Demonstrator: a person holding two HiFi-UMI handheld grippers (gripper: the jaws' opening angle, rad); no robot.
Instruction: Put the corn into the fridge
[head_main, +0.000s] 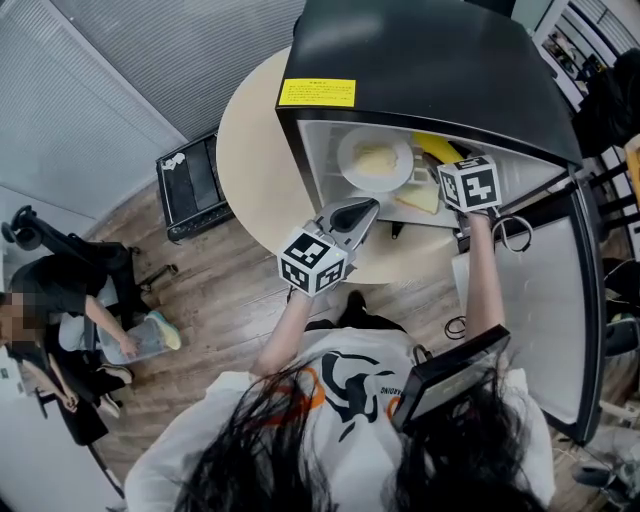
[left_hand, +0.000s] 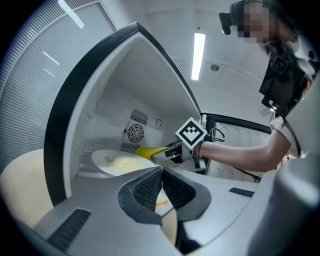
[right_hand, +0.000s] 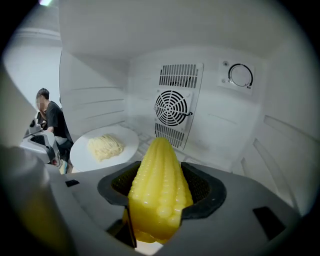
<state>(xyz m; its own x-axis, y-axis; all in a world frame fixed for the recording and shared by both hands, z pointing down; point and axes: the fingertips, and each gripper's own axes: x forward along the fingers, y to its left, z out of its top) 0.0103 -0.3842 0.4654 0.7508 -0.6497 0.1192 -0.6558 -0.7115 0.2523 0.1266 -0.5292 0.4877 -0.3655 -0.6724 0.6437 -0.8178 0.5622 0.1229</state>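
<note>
Inside fridge | one corn, clamped | one plate, perhaps noodles

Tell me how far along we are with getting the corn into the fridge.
Done: the fridge door is open and the corn is picked up. In hand: the right gripper has the corn clamped between its jaws inside the fridge, near the plate of noodles, not yet released. Left: set it down, open the jaws, pull out. The left gripper is shut and empty outside the fridge.
</note>
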